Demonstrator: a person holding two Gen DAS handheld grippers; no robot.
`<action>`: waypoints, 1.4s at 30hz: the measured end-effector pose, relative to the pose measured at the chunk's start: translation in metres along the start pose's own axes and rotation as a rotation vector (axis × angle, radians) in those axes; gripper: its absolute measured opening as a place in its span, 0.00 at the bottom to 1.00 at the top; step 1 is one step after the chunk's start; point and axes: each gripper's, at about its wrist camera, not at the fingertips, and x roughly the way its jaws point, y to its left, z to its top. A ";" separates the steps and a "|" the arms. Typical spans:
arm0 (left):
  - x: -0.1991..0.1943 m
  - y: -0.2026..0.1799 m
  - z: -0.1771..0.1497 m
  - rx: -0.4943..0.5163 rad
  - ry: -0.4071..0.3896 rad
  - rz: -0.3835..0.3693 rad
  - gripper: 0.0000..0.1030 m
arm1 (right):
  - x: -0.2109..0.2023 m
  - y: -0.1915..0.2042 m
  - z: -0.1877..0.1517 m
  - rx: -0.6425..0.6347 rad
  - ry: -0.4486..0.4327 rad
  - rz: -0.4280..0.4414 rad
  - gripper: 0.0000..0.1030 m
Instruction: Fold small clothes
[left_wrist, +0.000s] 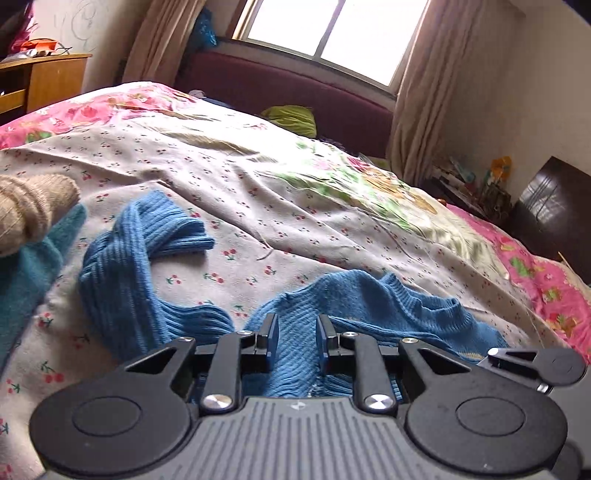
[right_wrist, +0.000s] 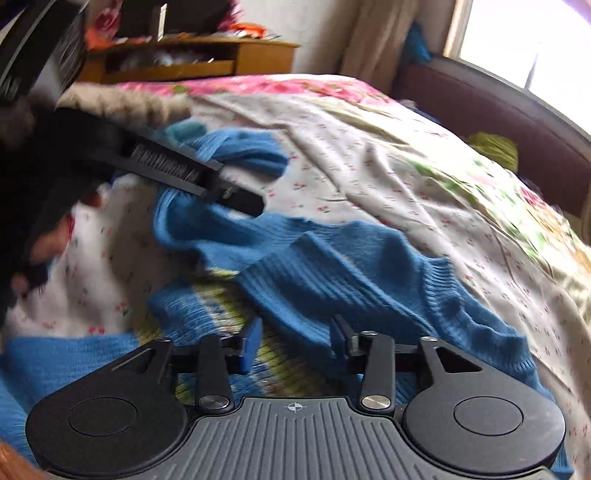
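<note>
A blue sweater (left_wrist: 295, 354) is spread on the bed (left_wrist: 295, 206); above it, the left gripper (left_wrist: 296, 341) and right gripper (right_wrist: 295, 343) are held agape.

Ribbed knit blue sweater (left_wrist: 122, 280), matt cotton bedsheet (left_wrist: 295, 206)

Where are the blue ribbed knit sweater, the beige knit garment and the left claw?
blue ribbed knit sweater (left_wrist: 114, 280): left wrist view, on its sleeve.
beige knit garment (left_wrist: 33, 206): left wrist view, on its rounded end.
left claw (left_wrist: 296, 332): left wrist view, between its fingertips.
</note>
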 end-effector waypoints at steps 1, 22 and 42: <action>0.000 0.002 0.000 -0.007 0.000 0.000 0.32 | 0.006 0.005 0.001 -0.018 0.011 -0.024 0.38; 0.033 -0.053 -0.024 0.176 0.081 -0.129 0.32 | -0.054 -0.073 -0.044 0.440 -0.041 -0.175 0.15; -0.018 -0.029 -0.038 -0.018 0.101 -0.019 0.32 | -0.033 -0.076 0.033 0.504 -0.033 -0.047 0.27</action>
